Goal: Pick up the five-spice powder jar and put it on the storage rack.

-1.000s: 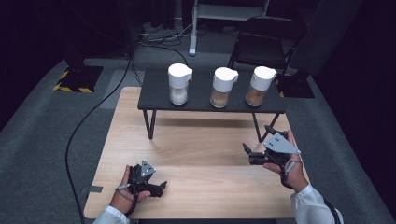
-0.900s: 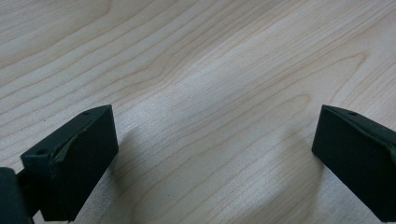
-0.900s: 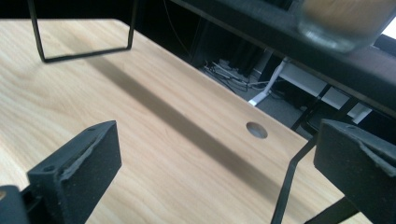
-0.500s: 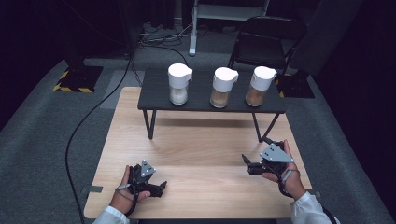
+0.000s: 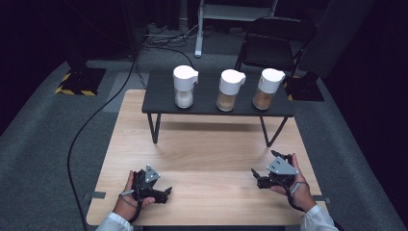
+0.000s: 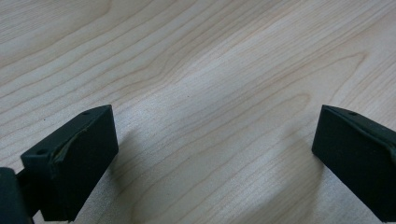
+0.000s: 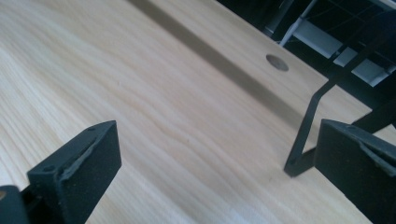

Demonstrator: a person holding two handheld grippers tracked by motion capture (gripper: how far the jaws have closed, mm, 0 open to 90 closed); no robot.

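Left gripper (image 5: 162,194): held in the person's left hand (image 5: 129,199), resting low at the near left corner of the table (image 5: 202,159); jaws set wide apart, nothing between them but bare wood grain, as the left gripper view confirms.

Right gripper (image 5: 260,178): held in the right hand (image 5: 288,185), near the right edge of the table toward its near corner; jaws spread wide, nothing held. The right gripper view looks along the table surface toward a black leg (image 7: 306,128) of the small black stand.

Small black stand (image 5: 159,103): on thin angled legs, set across the far half of the table.

Three jars with white lids, in a row on the stand, all upright and well apart from both grippers:
- left jar (image 5: 184,86), pale white contents;
- middle jar (image 5: 230,90), light tan contents;
- right jar (image 5: 267,88), brownish contents.

Black chair (image 5: 276,43): on the floor beyond the table's far right corner.
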